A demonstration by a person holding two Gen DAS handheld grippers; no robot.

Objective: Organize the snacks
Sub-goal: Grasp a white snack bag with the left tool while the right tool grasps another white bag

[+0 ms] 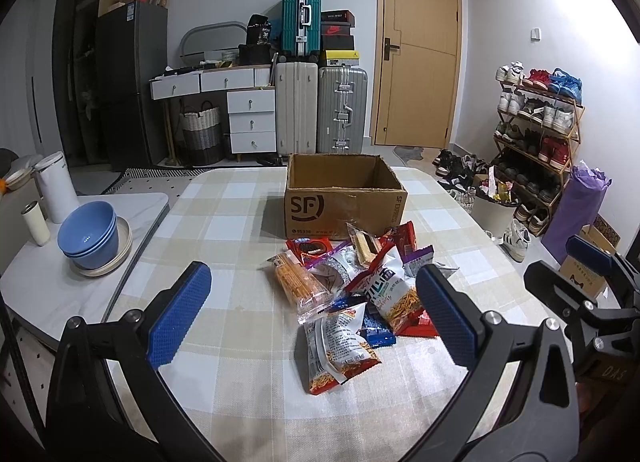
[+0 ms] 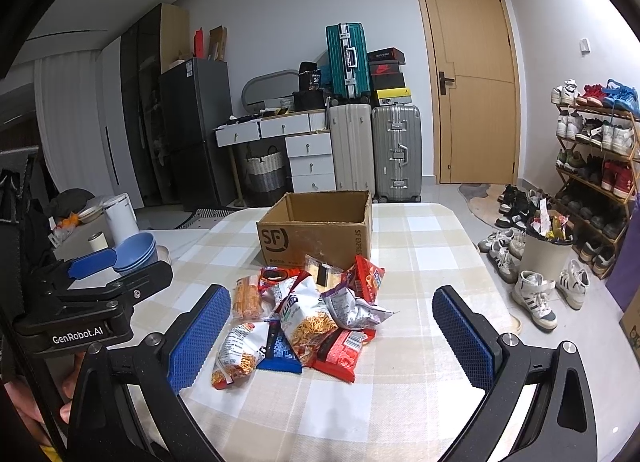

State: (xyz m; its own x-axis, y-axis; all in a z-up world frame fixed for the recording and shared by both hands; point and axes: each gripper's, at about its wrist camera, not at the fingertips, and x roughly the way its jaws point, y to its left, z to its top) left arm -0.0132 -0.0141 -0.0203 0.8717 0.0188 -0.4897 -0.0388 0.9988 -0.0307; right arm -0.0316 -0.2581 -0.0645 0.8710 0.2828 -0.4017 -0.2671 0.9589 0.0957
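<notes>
Left tongs (image 1: 310, 302) and right tongs (image 2: 332, 336) both released, hovering over snack packets (image 2: 304, 310) heaped before cardboard box (image 1: 344, 198) on counter (image 1: 240, 382).

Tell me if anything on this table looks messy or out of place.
The snack packets lie in a loose overlapping heap on the checked tablecloth, in front of the open cardboard box, none visibly inside it. Both tongs, left and right, are open and empty.
</notes>
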